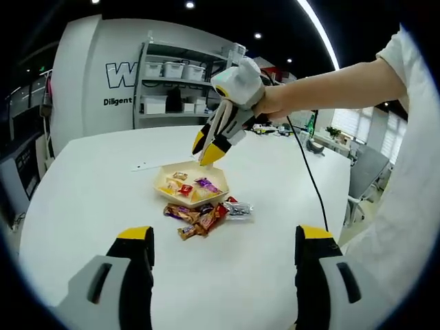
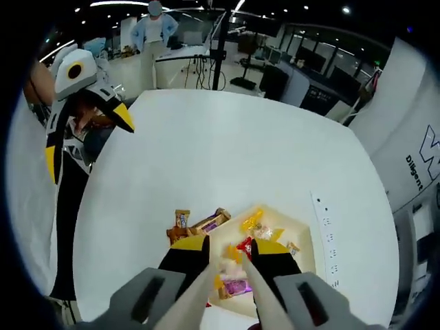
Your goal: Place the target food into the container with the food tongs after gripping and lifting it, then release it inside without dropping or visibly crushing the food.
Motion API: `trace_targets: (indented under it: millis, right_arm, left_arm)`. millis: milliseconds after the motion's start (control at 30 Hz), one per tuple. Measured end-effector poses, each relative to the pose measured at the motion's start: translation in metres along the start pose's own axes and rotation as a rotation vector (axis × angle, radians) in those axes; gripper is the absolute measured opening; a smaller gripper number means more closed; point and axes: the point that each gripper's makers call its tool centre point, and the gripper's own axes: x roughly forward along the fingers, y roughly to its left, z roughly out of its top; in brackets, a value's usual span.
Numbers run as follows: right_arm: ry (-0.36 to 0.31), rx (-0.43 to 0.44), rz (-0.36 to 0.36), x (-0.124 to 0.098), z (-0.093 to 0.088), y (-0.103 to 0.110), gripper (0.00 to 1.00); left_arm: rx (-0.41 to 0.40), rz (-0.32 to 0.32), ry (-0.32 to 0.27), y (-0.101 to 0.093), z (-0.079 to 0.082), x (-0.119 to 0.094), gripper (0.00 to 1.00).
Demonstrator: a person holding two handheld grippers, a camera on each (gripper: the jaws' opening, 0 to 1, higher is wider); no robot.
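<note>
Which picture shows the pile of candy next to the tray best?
The left gripper view: the candy pile lies unobstructed beside the tray. In the right gripper view, the right gripper covers much of the pile.

the tongs (image 2: 223, 289) blurred at their tips and covered part of the container (image 2: 306, 237). wrappers' print on the candies (image 1: 199, 216) was too small to read.
</note>
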Motion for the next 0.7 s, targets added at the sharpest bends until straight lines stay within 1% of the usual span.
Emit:
trace_targets:
  millis: [233, 433, 700]
  right_arm:
    - [0.002, 0.004, 0.000, 0.000, -0.001, -0.001, 0.19]
    - [0.007, 0.017, 0.006, -0.002, -0.005, 0.004, 0.19]
    - [0.021, 0.040, 0.005, -0.005, -0.018, 0.011, 0.19]
  left_arm:
    - [-0.001, 0.000, 0.002, 0.002, -0.001, 0.001, 0.81]
    - [0.002, -0.004, 0.002, 0.000, -0.001, 0.002, 0.81]
    - [0.008, -0.008, 0.003, -0.003, -0.001, 0.001, 0.81]
